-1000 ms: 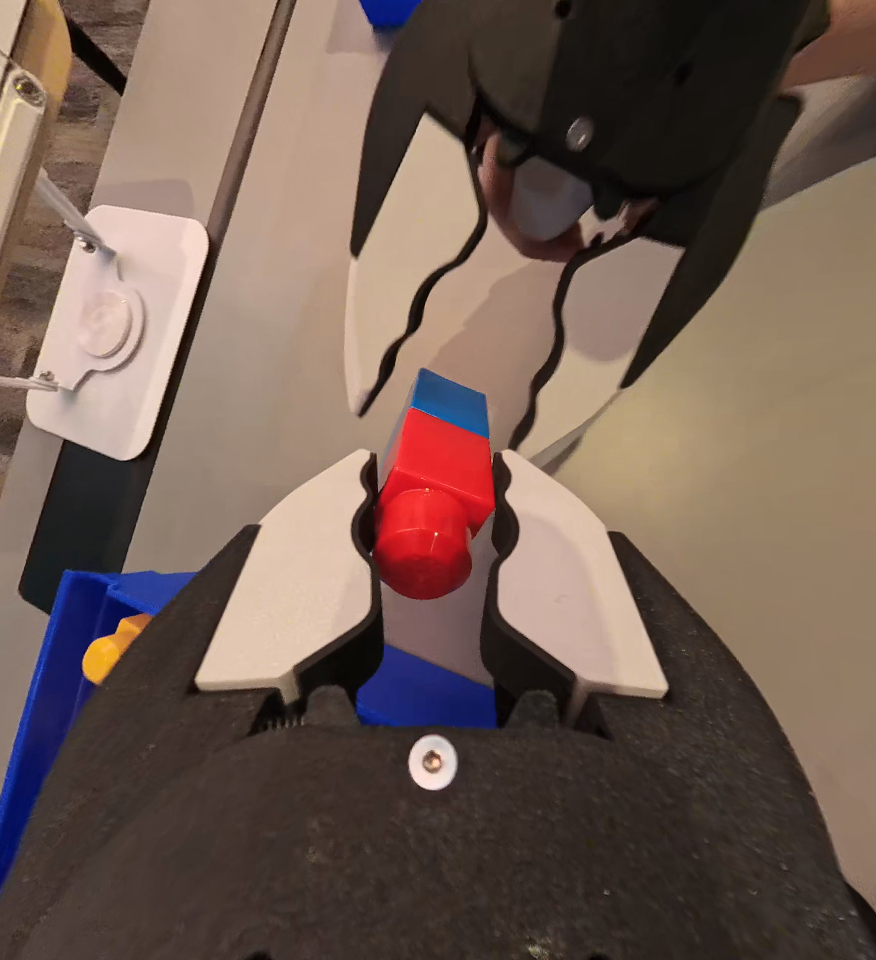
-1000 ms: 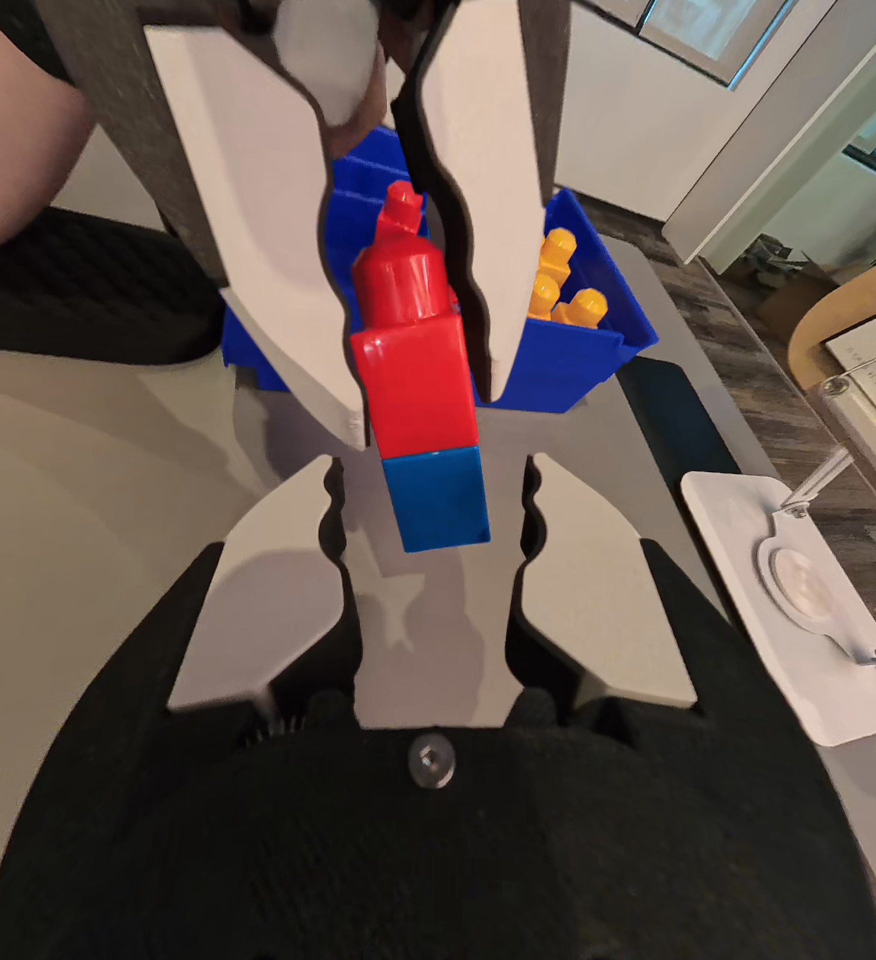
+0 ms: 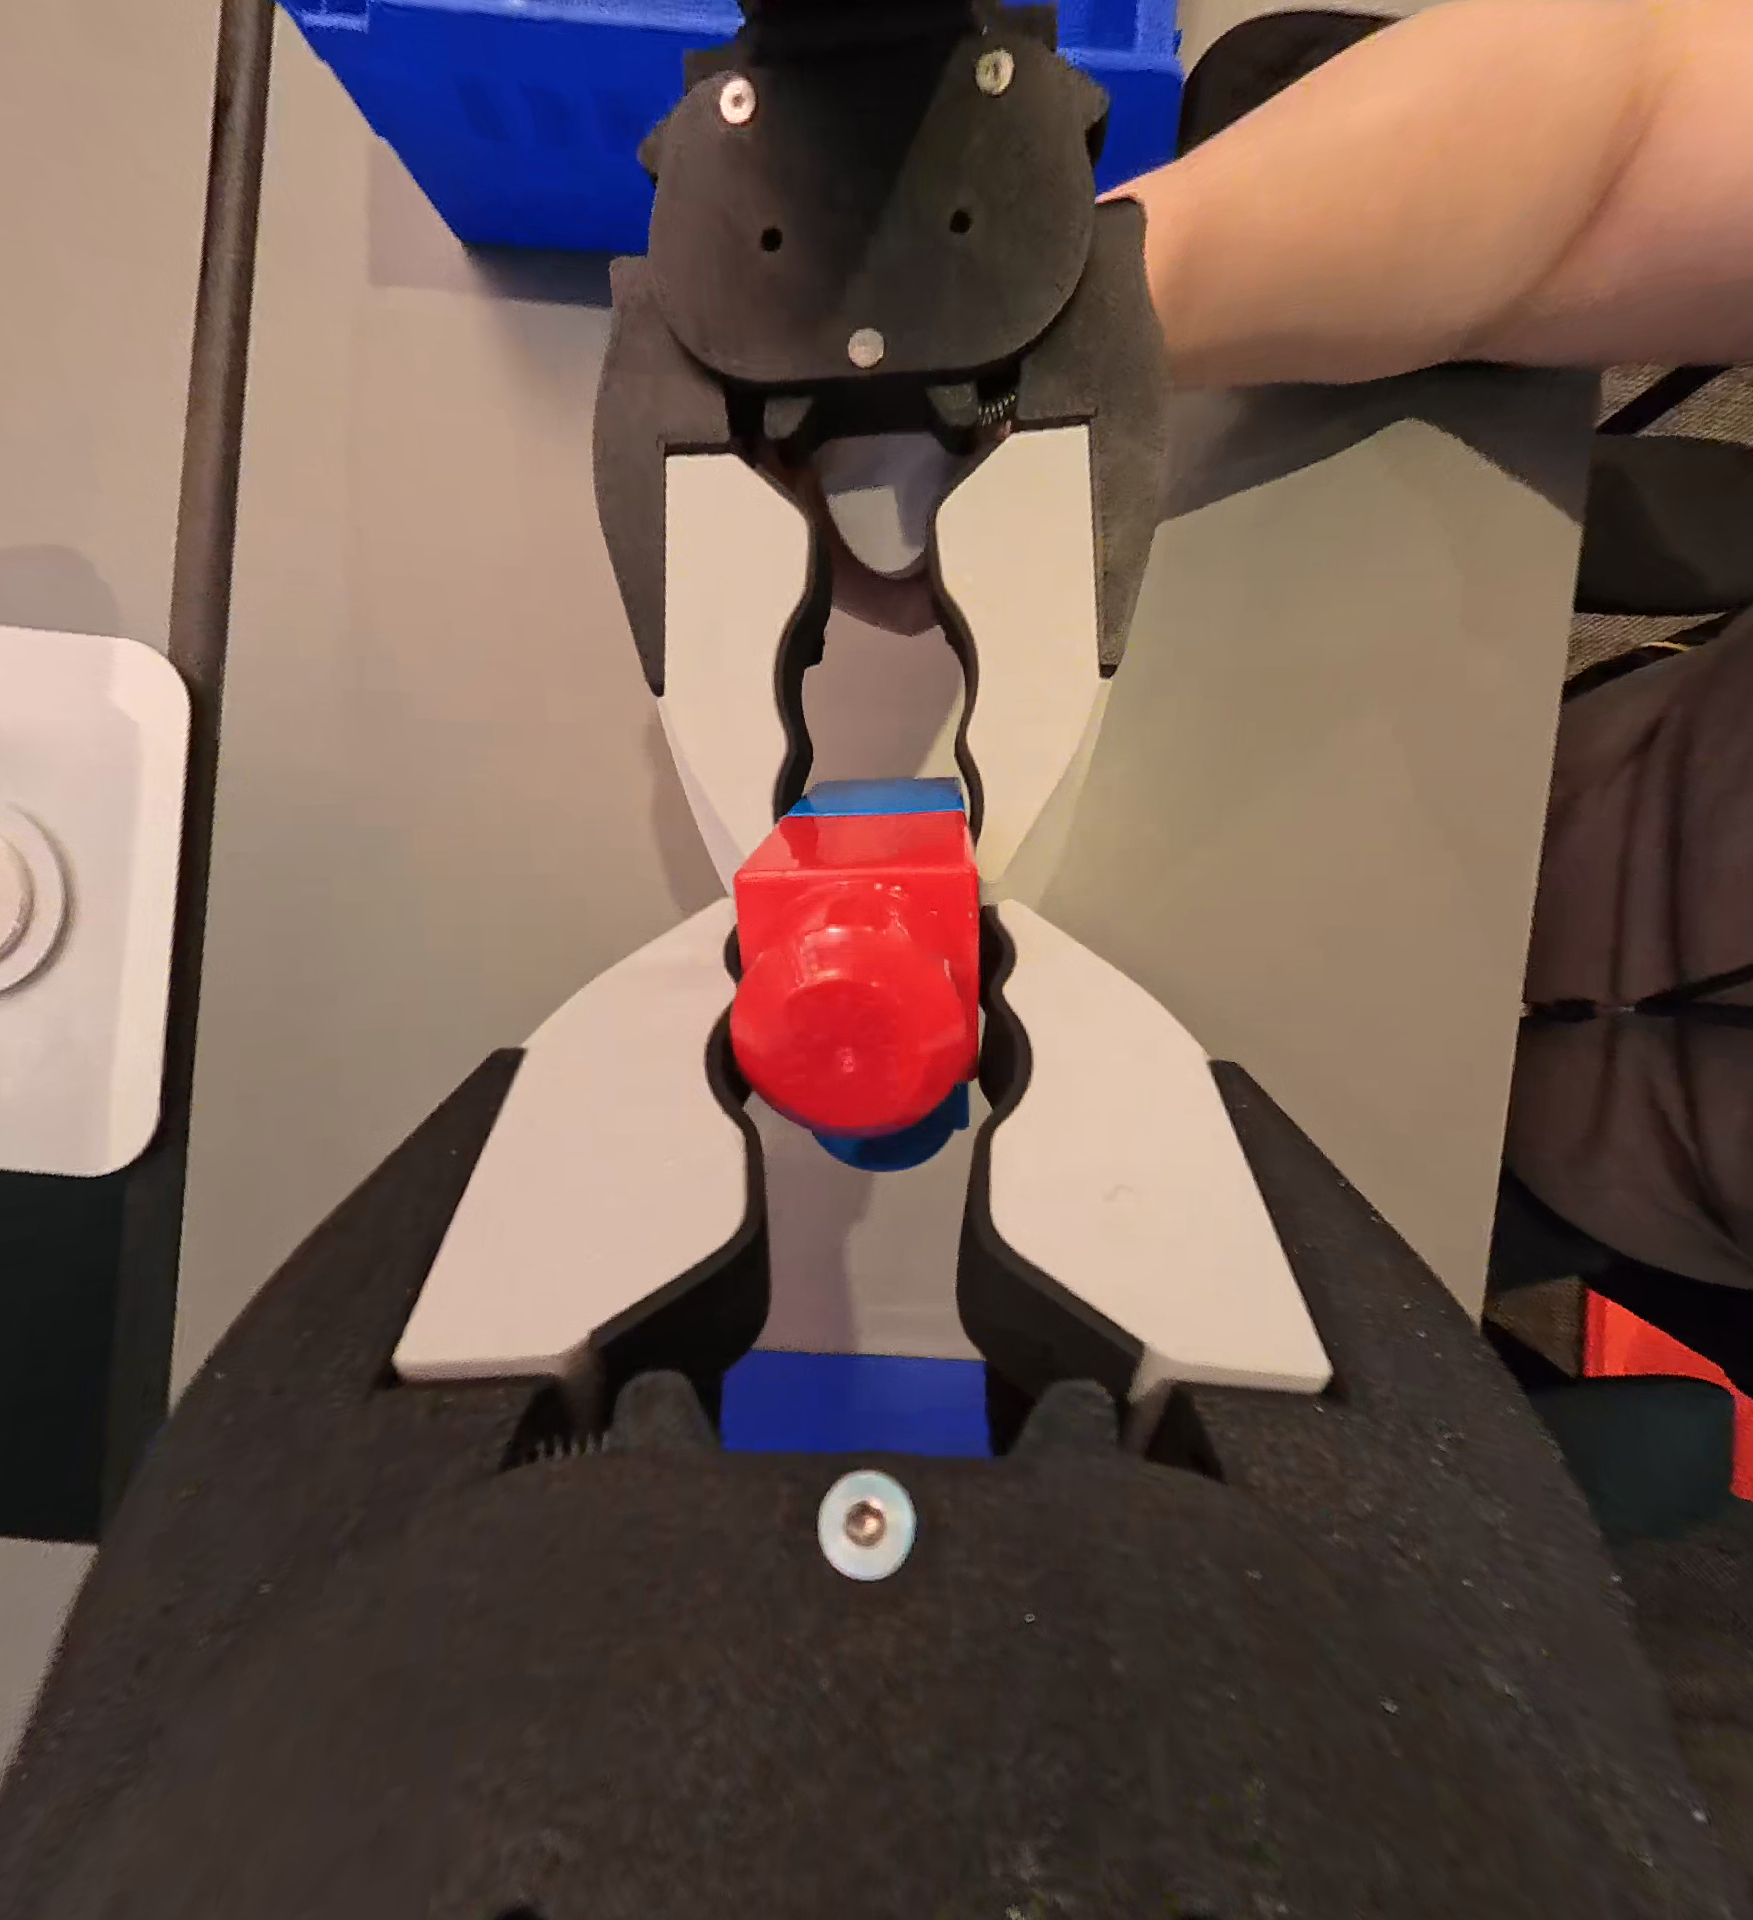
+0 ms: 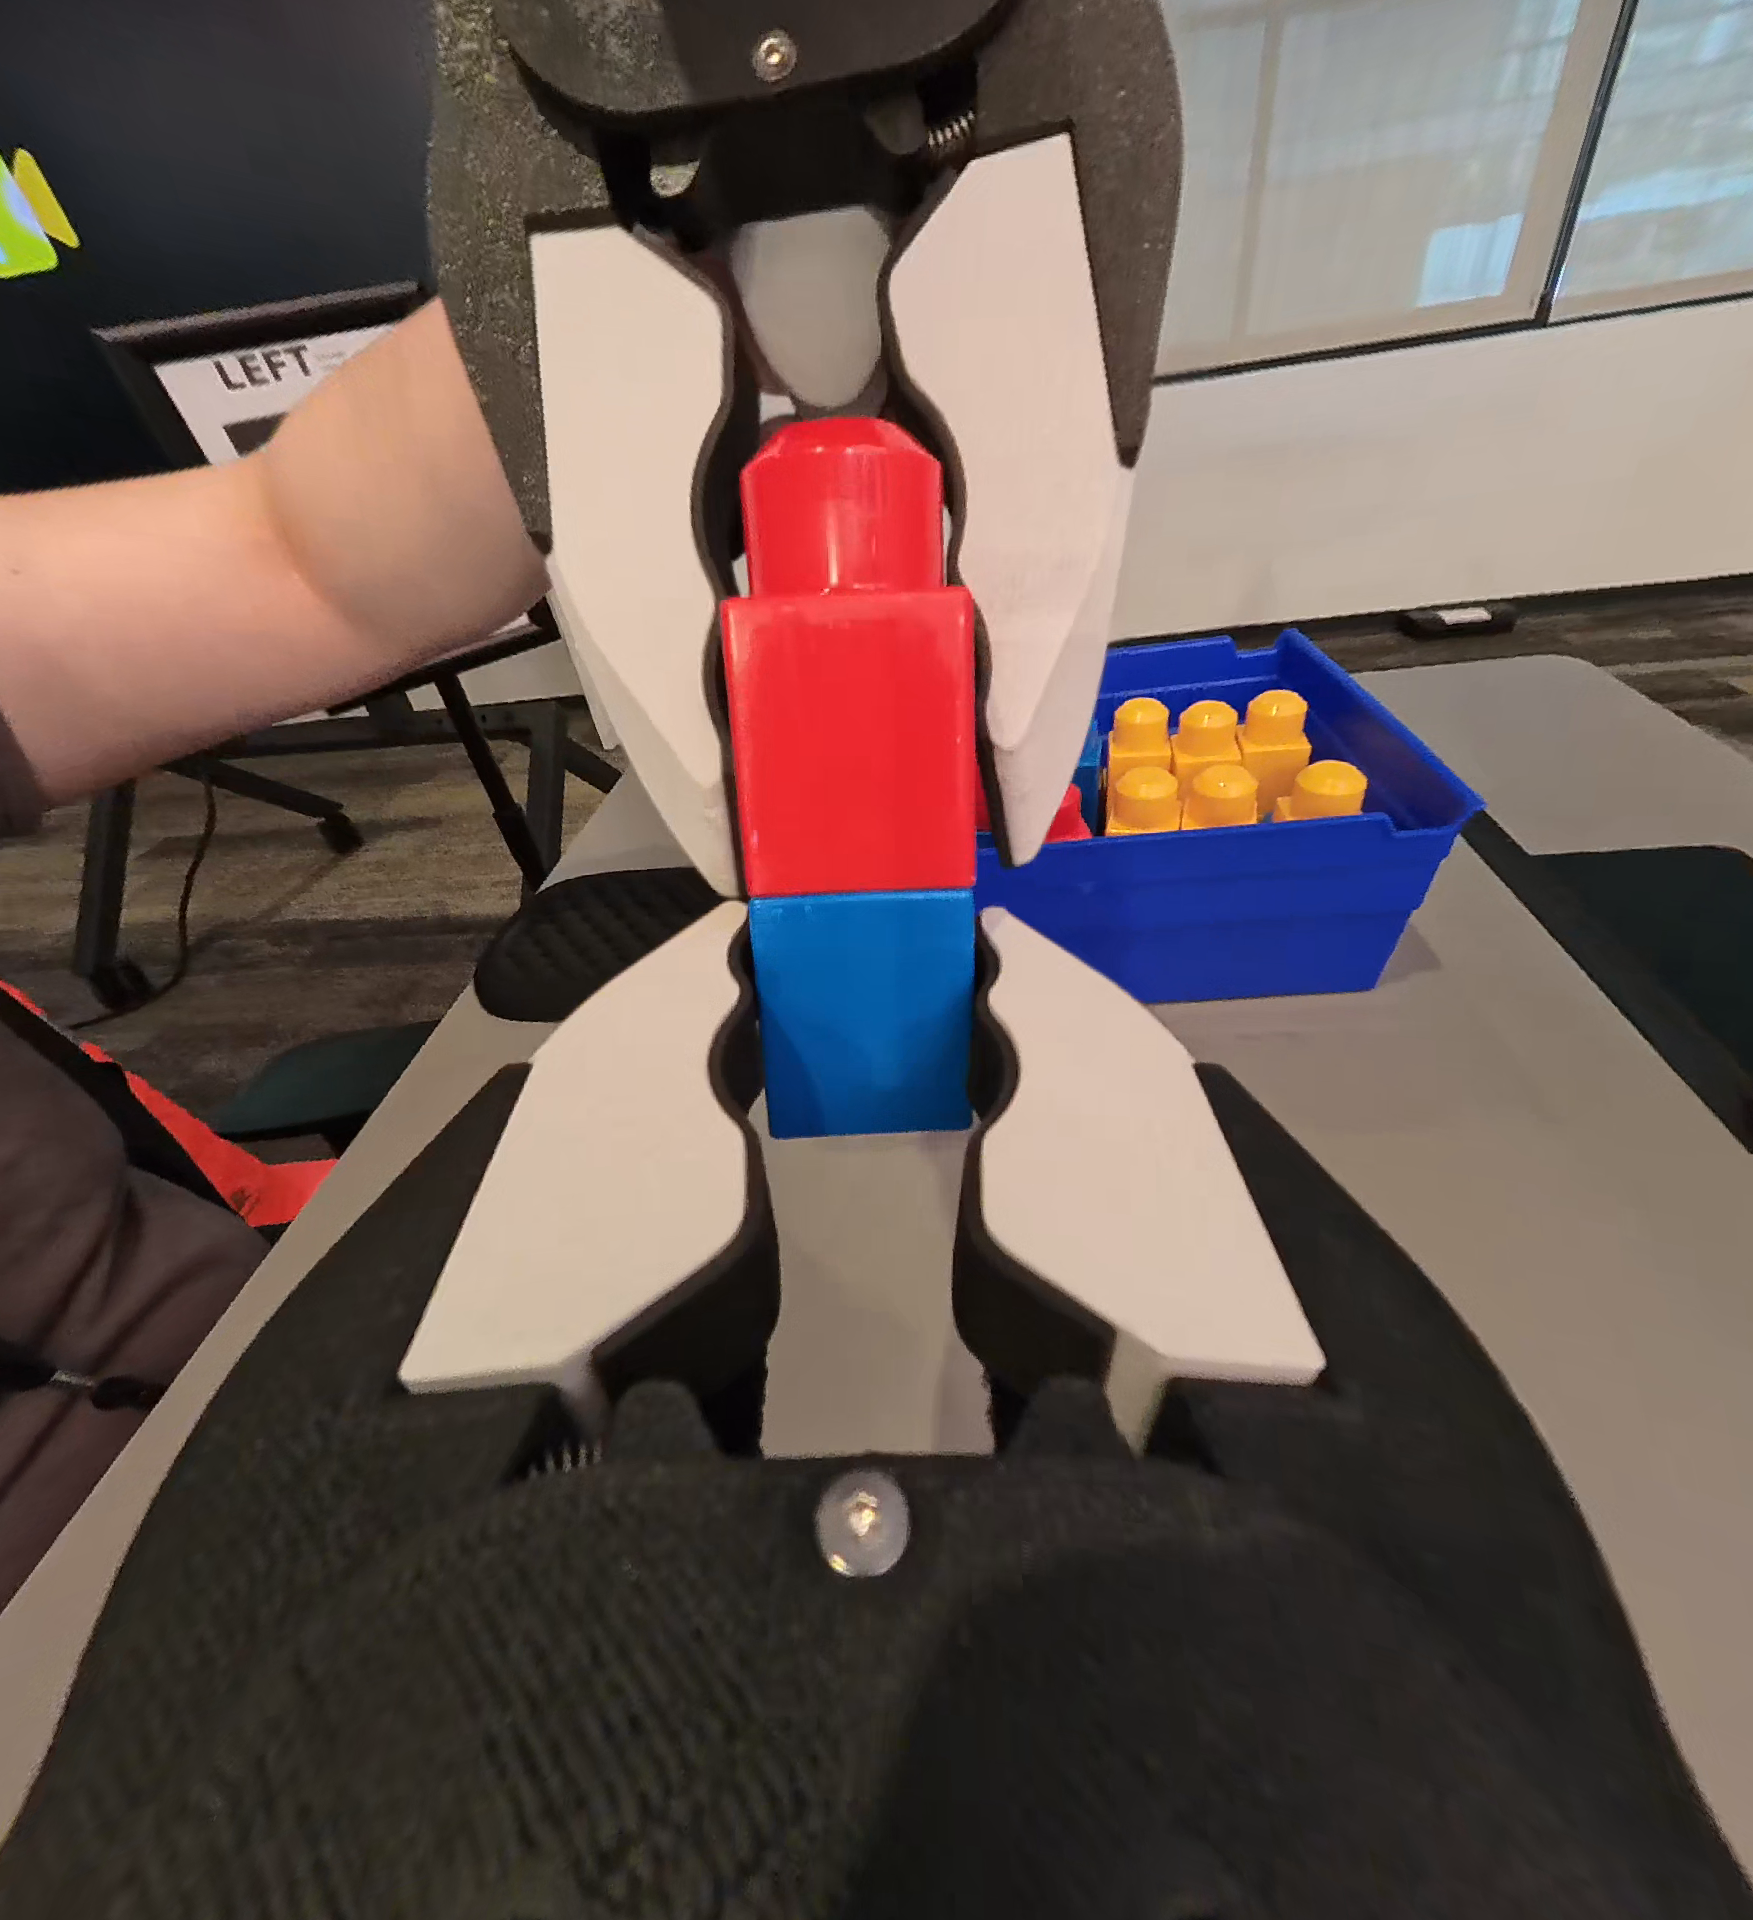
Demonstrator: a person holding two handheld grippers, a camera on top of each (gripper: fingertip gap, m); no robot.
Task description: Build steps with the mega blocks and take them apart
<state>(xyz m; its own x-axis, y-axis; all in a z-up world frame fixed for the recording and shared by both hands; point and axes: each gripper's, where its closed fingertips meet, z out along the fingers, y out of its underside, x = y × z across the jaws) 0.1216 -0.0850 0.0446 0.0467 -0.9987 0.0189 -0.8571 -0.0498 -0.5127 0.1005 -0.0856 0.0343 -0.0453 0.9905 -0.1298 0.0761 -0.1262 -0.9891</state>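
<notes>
A red block (image 4: 846, 748) is joined to a blue block (image 4: 861, 1013), and the pair is held in the air between my two grippers. My left gripper (image 3: 861, 925) is shut on the red block (image 3: 856, 914), whose stud points at its camera. A blue stud (image 3: 877, 1148) shows just below the red stud. My right gripper (image 4: 864, 935) is shut on the blue block. It faces the left gripper (image 4: 872, 831) tip to tip. In the left wrist view the right gripper (image 3: 867, 831) comes in from the top and holds the blue block (image 3: 872, 805).
A blue bin (image 4: 1236, 914) with several yellow blocks (image 4: 1215, 769) stands on the grey table (image 4: 1474, 1143) behind the grippers. Another blue bin (image 3: 539, 125) is at the far end. A white plate (image 3: 41, 904) lies at the table edge. The person's forearms (image 3: 1474, 208) reach in from the sides. The grippers are tip to tip, or close to it.
My right gripper was open around the blue end and has shut on the blue block. Both grippers have swung into line, facing each other. The left still holds the red block.
</notes>
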